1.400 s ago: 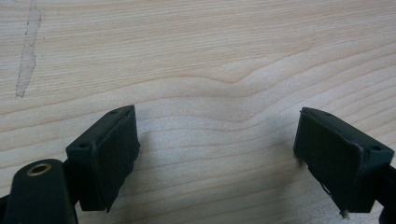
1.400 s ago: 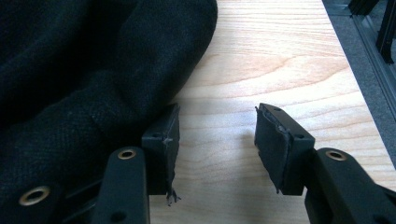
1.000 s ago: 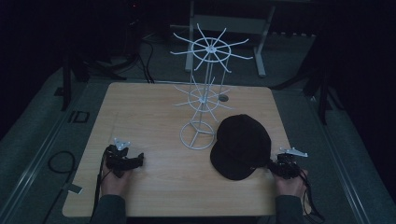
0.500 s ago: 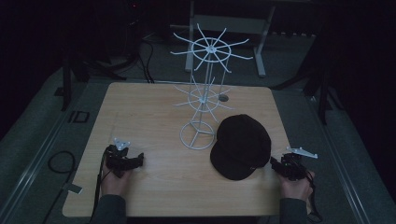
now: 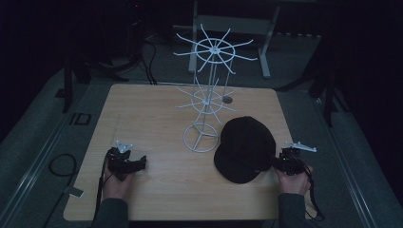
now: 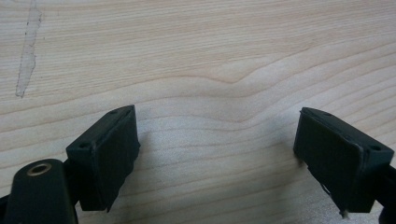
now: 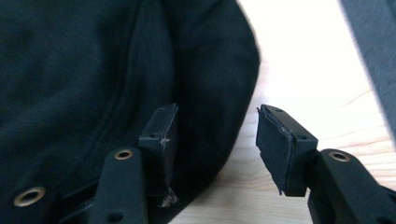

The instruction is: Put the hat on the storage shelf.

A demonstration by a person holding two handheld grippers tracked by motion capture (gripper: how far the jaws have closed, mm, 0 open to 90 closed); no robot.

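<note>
Cap lying on table, beside white wire stand.
Its rim is straddled by the right gripper, jaws just spread; the left gripper is held spread over bare wood.

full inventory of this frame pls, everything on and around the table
cap: 1, black, right front of the table, beside the rack's base ring
wire rack: 1, white, two tiers of spokes on a ring base, table centre
small round thing: 1, dark, far side of table behind the rack; too small to tell what it is
table: 1, light wood, centre of the high view
metal stand: 1, grey, on the floor behind the table
cables: several, black, on the floor left of the table
left gripper: 1, black, jaws open over bare wood, front left
right gripper: 1, black, jaws have just been opening, the cap's edge between them, front right
</note>
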